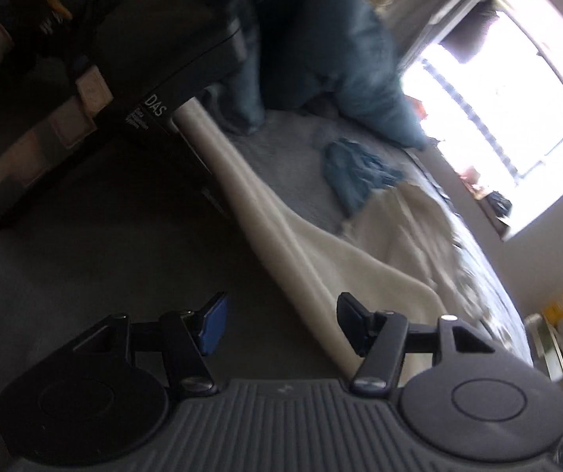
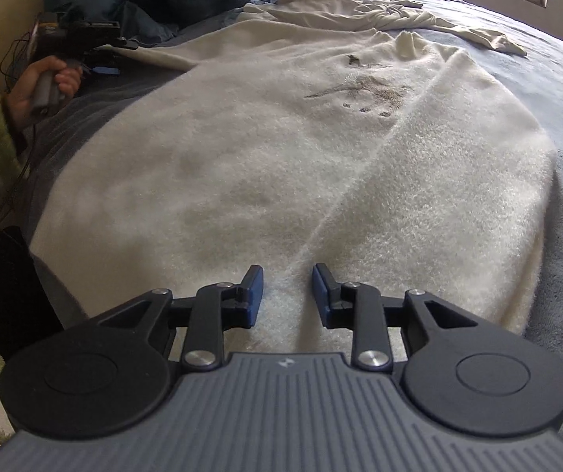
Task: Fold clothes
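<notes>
In our left wrist view we list: our left gripper, jaws apart, nothing between the pads; a cream garment running slantwise across the grey-blue bed cover, its edge passing just beside the right-hand finger; a crumpled blue cloth lying beyond it; a blue pillow; a bright window. The frame is blurred.

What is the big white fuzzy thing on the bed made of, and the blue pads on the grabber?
The white garment looks like soft fleece or a fuzzy knit: its surface is matte and hairy all over. The blue pads on the right gripper look like smooth rubber or foam, though that is hard to tell.
</notes>
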